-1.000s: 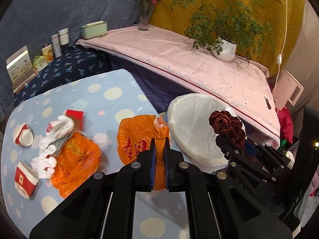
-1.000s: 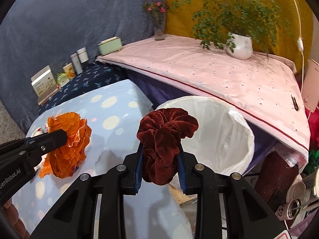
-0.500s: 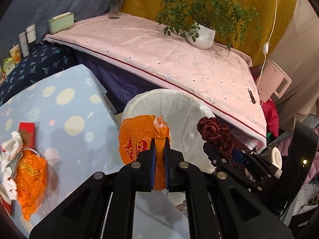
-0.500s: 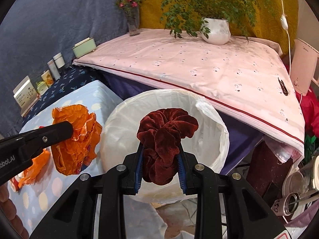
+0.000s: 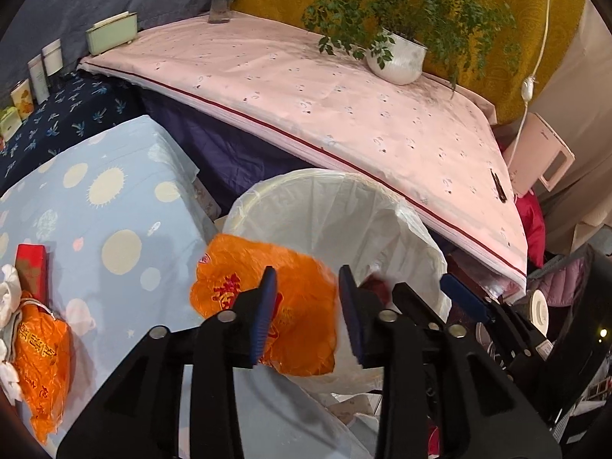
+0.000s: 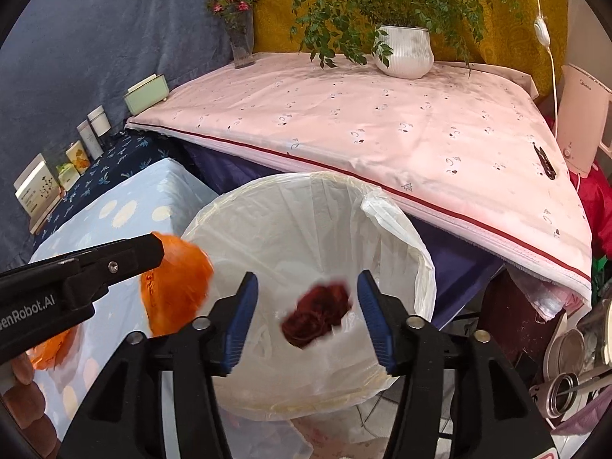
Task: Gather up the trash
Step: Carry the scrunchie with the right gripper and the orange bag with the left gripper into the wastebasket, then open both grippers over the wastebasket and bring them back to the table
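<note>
Right gripper (image 6: 306,319) gapes wide, nothing between its fingers, and the dark red scrunchie (image 6: 317,315) sits blurred just ahead inside the white-lined trash bin (image 6: 397,229). Left gripper (image 5: 308,313) is spread wide too, with the orange plastic bag (image 5: 267,298) loose between its fingers at the bin's near rim, beside the dotted blue tablecloth (image 5: 114,199).

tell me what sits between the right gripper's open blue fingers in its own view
In the right wrist view, the dark red velvet scrunchie appears between the right gripper fingers, untouched, inside the white-lined trash bin.
</note>
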`<state>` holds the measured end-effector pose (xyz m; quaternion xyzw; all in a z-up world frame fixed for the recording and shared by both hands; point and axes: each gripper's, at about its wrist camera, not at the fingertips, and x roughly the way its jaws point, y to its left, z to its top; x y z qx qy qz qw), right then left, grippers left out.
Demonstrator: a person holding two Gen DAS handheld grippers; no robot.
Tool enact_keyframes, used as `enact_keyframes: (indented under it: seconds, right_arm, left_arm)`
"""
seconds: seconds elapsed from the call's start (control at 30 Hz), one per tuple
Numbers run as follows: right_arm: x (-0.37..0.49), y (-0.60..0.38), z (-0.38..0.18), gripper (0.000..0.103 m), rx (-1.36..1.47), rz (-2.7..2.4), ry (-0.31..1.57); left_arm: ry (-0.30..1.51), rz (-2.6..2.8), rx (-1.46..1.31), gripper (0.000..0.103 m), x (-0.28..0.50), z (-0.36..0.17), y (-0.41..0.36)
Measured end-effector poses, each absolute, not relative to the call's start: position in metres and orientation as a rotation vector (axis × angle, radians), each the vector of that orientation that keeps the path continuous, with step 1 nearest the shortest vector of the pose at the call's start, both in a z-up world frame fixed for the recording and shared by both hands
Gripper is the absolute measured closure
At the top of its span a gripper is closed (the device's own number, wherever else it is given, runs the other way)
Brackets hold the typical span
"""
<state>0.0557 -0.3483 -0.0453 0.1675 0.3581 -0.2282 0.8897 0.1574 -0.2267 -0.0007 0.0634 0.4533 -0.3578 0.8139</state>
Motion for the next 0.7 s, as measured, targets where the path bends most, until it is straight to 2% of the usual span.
enact_keyframes:
  seconds: [0.1,0.37,0.53,0.7]
  right_arm:
    - [0.055,-0.35,-0.044,0.049,0.353,-0.477,0.741]
    - [0.046,-0.341,-0.032,0.043,0.35,-0.475,0.711]
    - [0.04,-0.328,-0.02,0.038,0.336,-0.463,0.692]
    - [0.036,-0.311,-0.008,0.034,0.315,-0.446,0.677]
  left_arm:
    - [0.964,-0.749,0.138,0.064,0.158,0.0,-0.223]
    - [0.941,-0.716,0.135,0.063,0.152,0.007,-0.211]
    - [0.908,-0.677,0.128,0.049,0.144,0.019,-0.195]
    - [0.887,-0.652,0.108,0.047,0.138,0.032,-0.179]
